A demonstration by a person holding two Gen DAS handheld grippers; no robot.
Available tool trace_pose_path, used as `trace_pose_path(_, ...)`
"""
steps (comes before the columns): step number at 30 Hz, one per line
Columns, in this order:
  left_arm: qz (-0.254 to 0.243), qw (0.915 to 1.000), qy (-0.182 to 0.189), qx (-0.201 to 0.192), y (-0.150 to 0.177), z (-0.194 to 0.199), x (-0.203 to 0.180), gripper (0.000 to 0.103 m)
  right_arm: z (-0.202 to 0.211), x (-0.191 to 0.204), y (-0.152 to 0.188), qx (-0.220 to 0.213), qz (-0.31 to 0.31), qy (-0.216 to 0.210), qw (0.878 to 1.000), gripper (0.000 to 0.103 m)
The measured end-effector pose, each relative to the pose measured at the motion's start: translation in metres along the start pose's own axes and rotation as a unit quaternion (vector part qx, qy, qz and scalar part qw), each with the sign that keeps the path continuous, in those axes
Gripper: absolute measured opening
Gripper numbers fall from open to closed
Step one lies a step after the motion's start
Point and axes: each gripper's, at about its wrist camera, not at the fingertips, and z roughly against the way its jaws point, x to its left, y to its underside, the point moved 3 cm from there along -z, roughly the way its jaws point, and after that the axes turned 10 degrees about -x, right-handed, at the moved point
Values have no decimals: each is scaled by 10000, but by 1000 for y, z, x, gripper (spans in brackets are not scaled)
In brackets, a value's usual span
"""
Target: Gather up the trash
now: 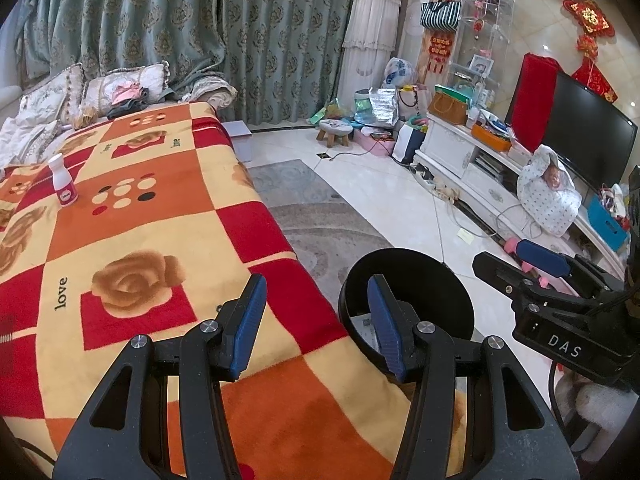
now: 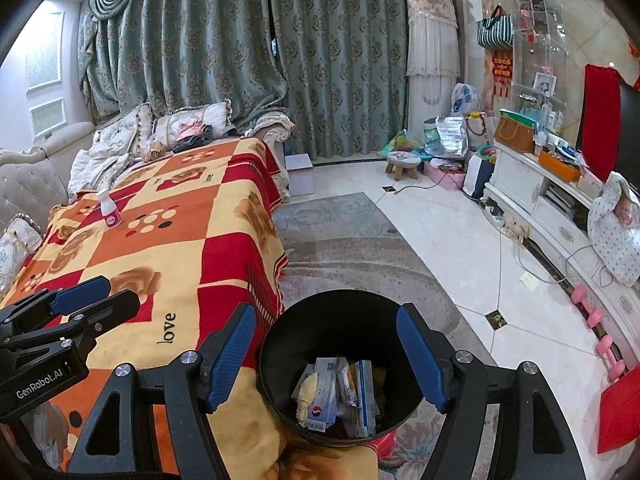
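Observation:
A small white bottle with a pink label [image 1: 63, 179] stands upright far off on the red, orange and yellow blanket [image 1: 152, 232]; it also shows in the right wrist view [image 2: 109, 209]. A black round bin [image 2: 340, 364] stands on the floor beside the blanket's edge and holds several cartons and wrappers [image 2: 340, 392]; its rim shows in the left wrist view [image 1: 432, 276]. My left gripper [image 1: 316, 320] is open and empty over the blanket's edge. My right gripper [image 2: 326, 356] is open and empty above the bin.
A sofa with cushions [image 2: 132, 132] lies at the back left under green curtains [image 2: 240, 60]. A grey rug [image 2: 340, 240] and tiled floor lie to the right. A white TV cabinet [image 1: 480, 160] with clutter, a small stool [image 2: 403, 164] and pink dumbbells [image 2: 600, 332] line the right side.

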Motion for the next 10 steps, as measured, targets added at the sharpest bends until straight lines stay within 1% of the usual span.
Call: trace_pose_path(10, 66, 10000, 24, 48, 3, 1, 2, 51, 0, 1, 1, 41, 11, -2, 10000, 71)
